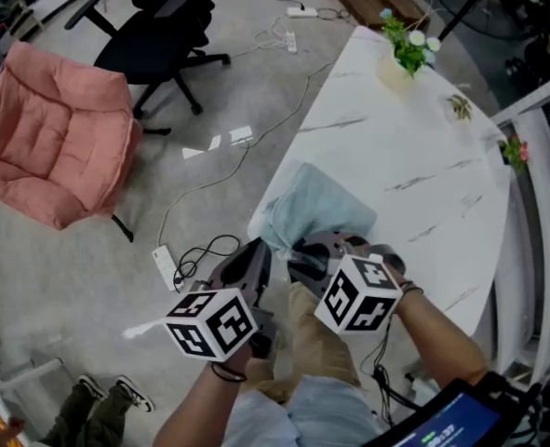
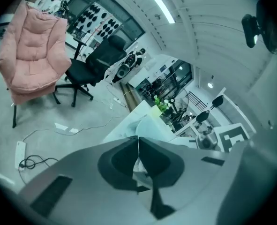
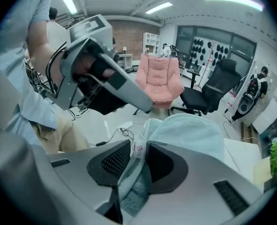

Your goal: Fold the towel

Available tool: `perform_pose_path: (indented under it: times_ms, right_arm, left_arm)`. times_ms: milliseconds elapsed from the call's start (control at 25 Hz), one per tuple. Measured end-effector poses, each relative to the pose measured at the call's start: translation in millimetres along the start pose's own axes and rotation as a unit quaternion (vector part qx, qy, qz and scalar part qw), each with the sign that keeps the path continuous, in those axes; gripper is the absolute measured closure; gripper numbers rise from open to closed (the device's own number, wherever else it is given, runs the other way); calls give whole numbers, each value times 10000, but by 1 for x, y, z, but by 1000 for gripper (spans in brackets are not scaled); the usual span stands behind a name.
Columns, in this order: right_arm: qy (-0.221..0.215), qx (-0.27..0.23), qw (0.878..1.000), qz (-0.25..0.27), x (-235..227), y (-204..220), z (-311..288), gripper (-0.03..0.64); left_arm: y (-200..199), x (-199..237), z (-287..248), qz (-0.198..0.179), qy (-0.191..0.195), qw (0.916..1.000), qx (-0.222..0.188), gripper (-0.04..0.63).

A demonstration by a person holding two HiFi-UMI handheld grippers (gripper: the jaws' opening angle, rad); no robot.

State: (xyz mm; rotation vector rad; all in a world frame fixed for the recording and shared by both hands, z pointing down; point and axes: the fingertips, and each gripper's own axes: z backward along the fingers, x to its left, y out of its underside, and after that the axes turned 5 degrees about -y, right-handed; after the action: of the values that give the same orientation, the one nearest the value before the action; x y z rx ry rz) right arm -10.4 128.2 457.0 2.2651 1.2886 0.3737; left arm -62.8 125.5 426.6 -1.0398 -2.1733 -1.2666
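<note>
A pale blue towel (image 1: 316,214) lies bunched at the near corner of the white marble table (image 1: 414,156), and part of it hangs over the edge. Both grippers meet at its near edge. My left gripper (image 1: 261,248) is shut, and in the left gripper view (image 2: 138,138) a bit of pale cloth (image 2: 141,170) shows pinched behind the tips. My right gripper (image 1: 302,257) stands slightly open (image 3: 137,146). The towel's hem with its small tag (image 3: 137,149) runs loosely between its jaws. The rest of the towel (image 3: 190,132) rises just beyond.
A pink padded chair (image 1: 56,142) and a black office chair (image 1: 163,26) stand on the floor to the left. A power strip with cables (image 1: 167,266) lies below the table corner. A potted plant (image 1: 407,49) stands at the table's far end. Someone's shoes (image 1: 107,400) show at bottom left.
</note>
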Motion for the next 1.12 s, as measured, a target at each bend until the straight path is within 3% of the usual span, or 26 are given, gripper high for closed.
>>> perform_pose_path:
  times_ms: [80,200,320,400,640,760,840,880,1000,1120]
  right_arm:
    - [-54,-227,9997,9,5,-9,10,461]
    - [-104,-977,9949,-231,9,-30,41,422]
    - [-10,-1601,9855,-562,8,-32,79,436]
    - [165,-1685,9814,-907,6,-13,95,484]
    - [896,-1490,9656,-1933,-1,47,101,517]
    - [1063,-1614,9380,-2879,-2,64,87,540]
    - [990,-1670,9241,-3292,5,73,76,452]
    - [1094,-1607,9281,-3174,8,74,74,398]
    - [1669,-1495,9569,-1849,11,55,81,398]
    - [1534,-1906,9566,-1585,11,34,81,468]
  left_arm:
    - [-13,-16,-5,-162,190,9997,-54,584]
    - [-27,-34,-16,-331,422,9986,-40,585]
    - [-35,-45,-28,-438,583,9973,44,584]
    - [-43,-51,-31,-477,671,9966,36,586]
    - [-49,-45,-47,-668,709,9951,162,586]
    - [-44,-32,-63,-748,589,9950,296,586]
    - [-41,-23,-70,-841,478,9946,372,586]
    - [-39,-19,-72,-896,429,9942,416,586]
    - [-35,-12,-77,-960,352,9933,539,586]
    - [-32,-12,-78,-999,340,9926,606,586]
